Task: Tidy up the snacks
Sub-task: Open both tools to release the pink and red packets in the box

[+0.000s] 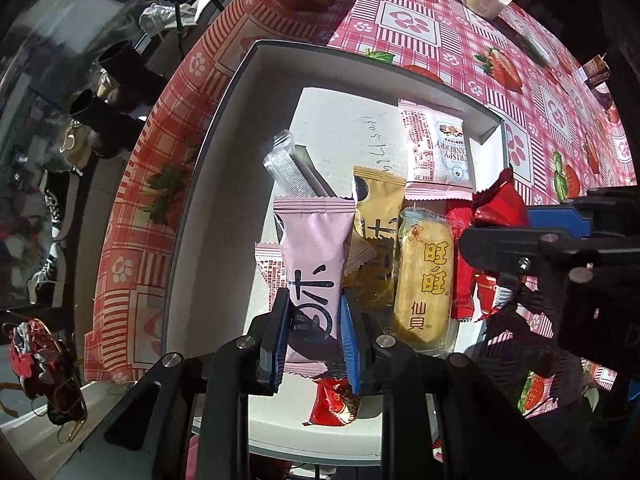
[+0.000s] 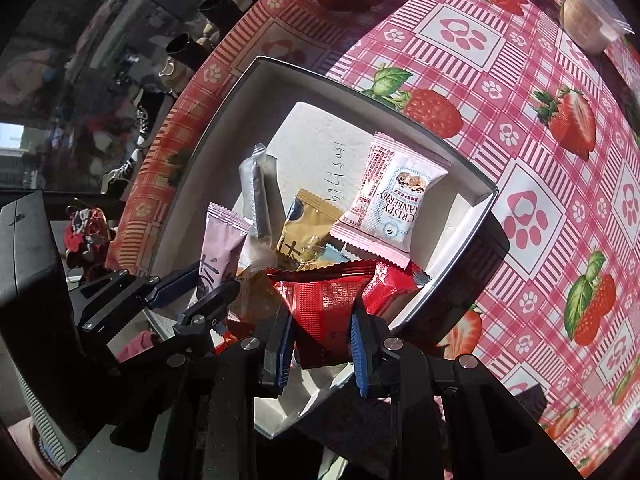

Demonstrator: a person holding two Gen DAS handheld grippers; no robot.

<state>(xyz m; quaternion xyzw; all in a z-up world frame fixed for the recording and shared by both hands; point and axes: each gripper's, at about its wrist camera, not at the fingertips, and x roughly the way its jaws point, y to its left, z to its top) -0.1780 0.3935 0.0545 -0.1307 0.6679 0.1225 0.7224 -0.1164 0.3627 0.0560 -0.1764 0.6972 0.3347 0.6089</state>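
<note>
Two clamped snacks, pink packet (image 1: 314, 264), red packet (image 2: 326, 304), white box (image 1: 224, 168)

Home: strawberry-print tablecloth (image 1: 400, 20), shoes (image 1: 56, 216) on floor beside table.

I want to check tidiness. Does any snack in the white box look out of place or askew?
Yes. The silver stick packet lies tilted, leaning over other snacks, and the cranberry packet rests against the white box wall. Nothing looks spilled or torn.
</note>
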